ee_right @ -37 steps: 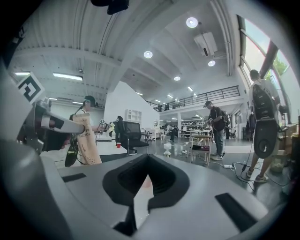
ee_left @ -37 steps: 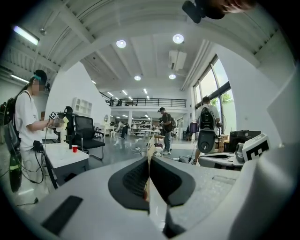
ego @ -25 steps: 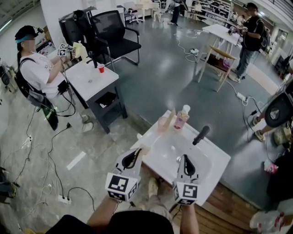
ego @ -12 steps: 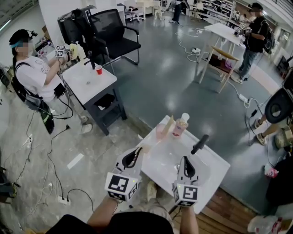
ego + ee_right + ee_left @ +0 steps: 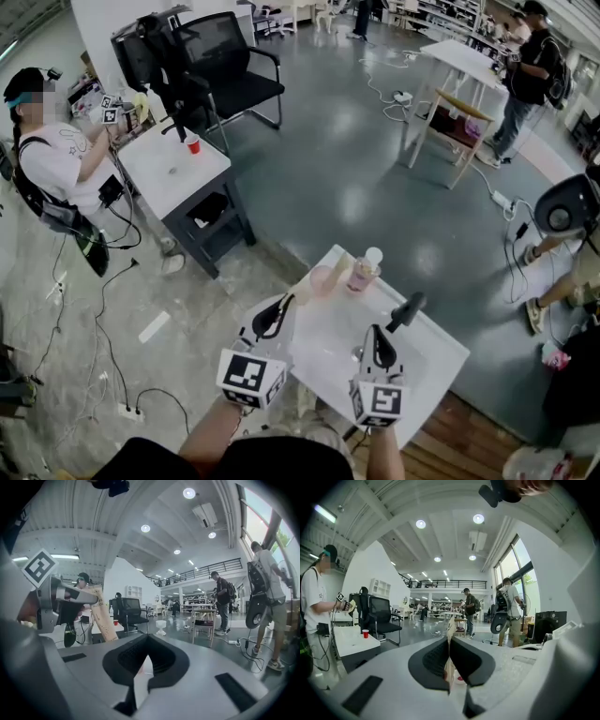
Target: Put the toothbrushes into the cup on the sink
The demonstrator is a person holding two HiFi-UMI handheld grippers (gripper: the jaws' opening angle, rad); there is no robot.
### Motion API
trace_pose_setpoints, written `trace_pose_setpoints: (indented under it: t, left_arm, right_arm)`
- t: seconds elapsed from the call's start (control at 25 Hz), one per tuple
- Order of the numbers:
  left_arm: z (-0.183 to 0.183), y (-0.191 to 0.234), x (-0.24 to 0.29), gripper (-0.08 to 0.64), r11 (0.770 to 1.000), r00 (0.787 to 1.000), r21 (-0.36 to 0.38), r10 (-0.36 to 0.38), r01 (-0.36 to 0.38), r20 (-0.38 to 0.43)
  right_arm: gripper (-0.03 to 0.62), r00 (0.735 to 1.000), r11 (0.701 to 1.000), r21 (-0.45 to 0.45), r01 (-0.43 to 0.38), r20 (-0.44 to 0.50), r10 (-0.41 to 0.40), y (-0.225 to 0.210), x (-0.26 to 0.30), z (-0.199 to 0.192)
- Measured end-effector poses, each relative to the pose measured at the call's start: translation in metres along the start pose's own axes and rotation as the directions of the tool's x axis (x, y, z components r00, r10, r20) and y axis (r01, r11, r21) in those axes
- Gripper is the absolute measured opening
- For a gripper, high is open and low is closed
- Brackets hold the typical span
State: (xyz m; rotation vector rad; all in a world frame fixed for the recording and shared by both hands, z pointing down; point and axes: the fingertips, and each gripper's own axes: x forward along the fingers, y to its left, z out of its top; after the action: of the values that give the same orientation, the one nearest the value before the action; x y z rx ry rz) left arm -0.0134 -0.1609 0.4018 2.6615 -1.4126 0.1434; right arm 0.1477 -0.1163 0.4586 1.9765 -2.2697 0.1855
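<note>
Left gripper view: the left gripper [image 5: 450, 638] has its jaws closed on a long, thin, cream-coloured toothbrush [image 5: 451, 626], which stands upright out of the pads. In the right gripper view the same toothbrush shows as a flat tan strip with print on it, tilted slightly.

Head view: the left gripper's tip is over the near left edge of the white square sink [image 5: 442, 351], and the toothbrush is short of the cup. The translucent pink cup [image 5: 322, 278] stands at the sink's far corner, just beside a clear bottle of pink liquid with a white cap [image 5: 364, 272]. A black faucet [image 5: 406, 311] is at the sink's right side.

The right gripper [image 5: 147, 638] has its jaws together, with nothing seen between them; it is over the basin near the faucet.
</note>
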Motion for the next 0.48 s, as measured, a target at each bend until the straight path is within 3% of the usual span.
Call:
trace_pose_setpoints:
  t: [0.48]
  left_arm:
    - [-0.02, 0.015, 0.071, 0.006, 1.0, 1.0, -0.023, 0.001, -0.001, -0.03]
  right_arm:
    - [-0.002, 0.999, 1.0, 0.015, 0.01, -0.04, -0.009, -0.025, 0.041, -0.029]
